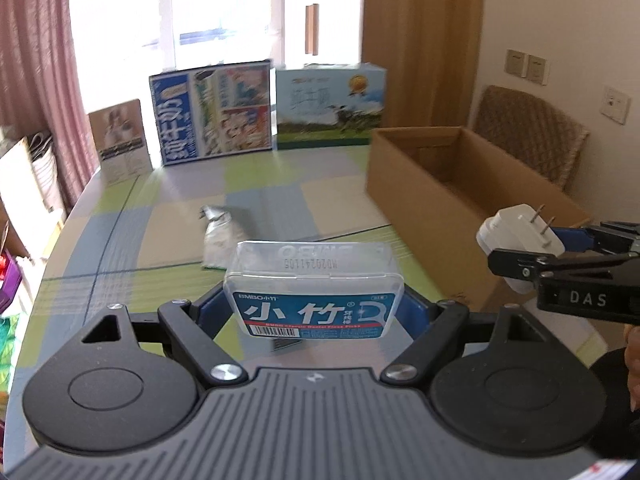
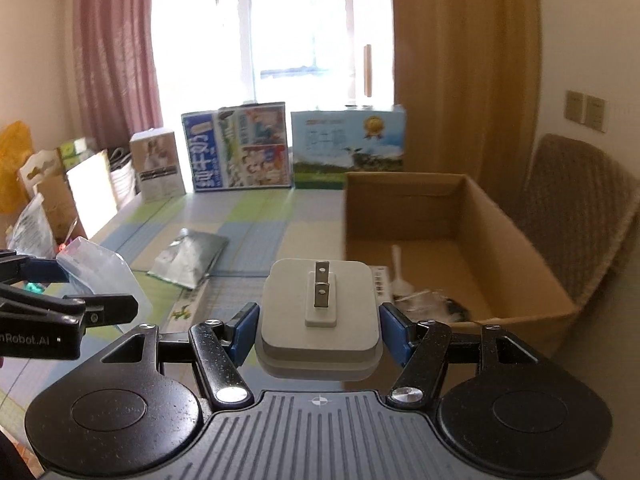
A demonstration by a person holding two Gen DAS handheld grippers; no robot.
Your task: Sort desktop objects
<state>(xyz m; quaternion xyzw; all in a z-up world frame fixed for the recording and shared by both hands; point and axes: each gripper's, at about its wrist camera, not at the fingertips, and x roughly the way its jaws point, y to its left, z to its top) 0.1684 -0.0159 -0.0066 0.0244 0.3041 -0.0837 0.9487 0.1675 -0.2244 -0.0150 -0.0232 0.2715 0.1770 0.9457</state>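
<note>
Left wrist view: the left gripper point(image 1: 314, 304) is clamped on a floss box point(image 1: 314, 288), which is held between the blue pads, label toward the camera, clear of the table point(image 1: 120, 232). In the right wrist view, the right gripper point(image 2: 319, 330) is clamped on a white plug point(image 2: 320, 312), its two prongs pointing up and away. Both items are held above the table, near the open side of the cardboard box point(image 2: 520, 240), which stands to the right.

The step in hand is judged to be the transfer of both held items into the cardboard box. Each item should be carried over the near rim and lowered well inside before the jaws are parted, so that nothing lands on the rim. As the two grippers are close together, one release at a time is advised.

Inside the cardboard box, a white utensil-like item point(image 2: 397, 268) and some dark, cluttered pieces are seen on the floor; these cannot be identified. A silver pouch point(image 1: 222, 236) lies on the table, not yet sorted. Printed cartons point(image 1: 212, 112) stand along the far edge.
</note>
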